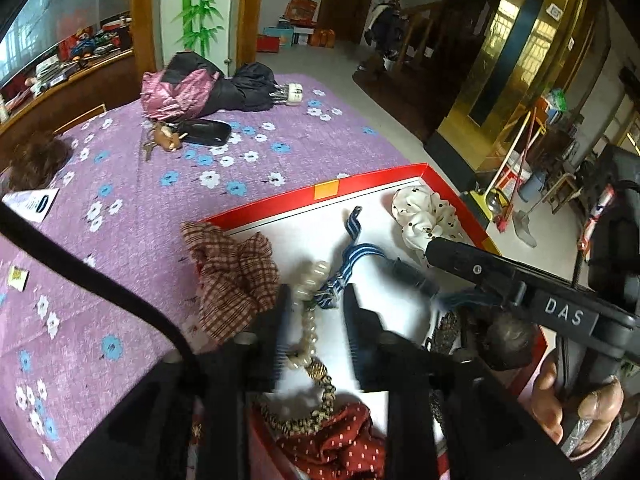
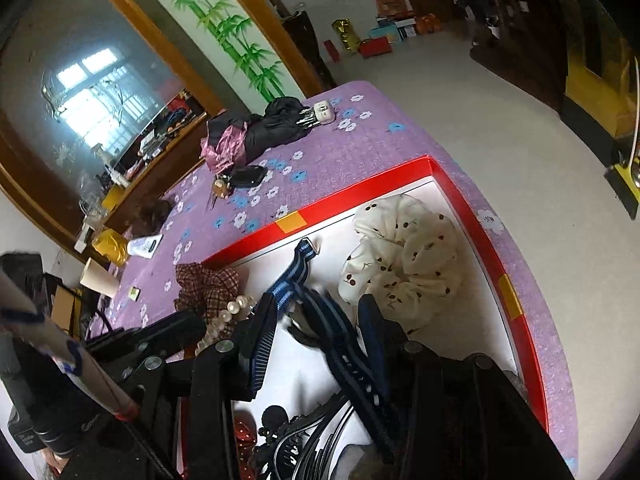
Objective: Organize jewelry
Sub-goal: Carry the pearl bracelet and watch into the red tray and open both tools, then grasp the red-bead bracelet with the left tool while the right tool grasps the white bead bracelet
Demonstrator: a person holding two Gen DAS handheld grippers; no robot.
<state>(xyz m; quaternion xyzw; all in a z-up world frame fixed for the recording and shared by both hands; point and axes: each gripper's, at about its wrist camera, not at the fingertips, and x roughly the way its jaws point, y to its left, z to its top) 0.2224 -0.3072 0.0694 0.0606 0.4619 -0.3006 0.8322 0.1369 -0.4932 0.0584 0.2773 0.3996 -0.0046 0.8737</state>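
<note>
Over the red tray (image 1: 372, 178), the left gripper (image 1: 314, 320) hangs parted astride a pearl string (image 1: 308, 320) while the right gripper (image 2: 316, 320), also parted, straddles a striped band (image 2: 320, 320), apparently for sorting.

- "DAS" in pale raised letters, read on the black plastic body of the right tool (image 1: 430, 258) as it reaches in from the right edge of the left wrist view; lettering sits on the flat block behind its fingers.
- White card with a dark oval mark (image 1: 31, 202) on the purple flowered cloth: print there, too small to read.
- Small yellow-and-white tag (image 1: 18, 277) on the same cloth: marks present, illegible.
- White sign on the gold-coloured door panel (image 1: 555, 11): a printed patch, not readable.
- Right wrist view: nothing legible.
</note>
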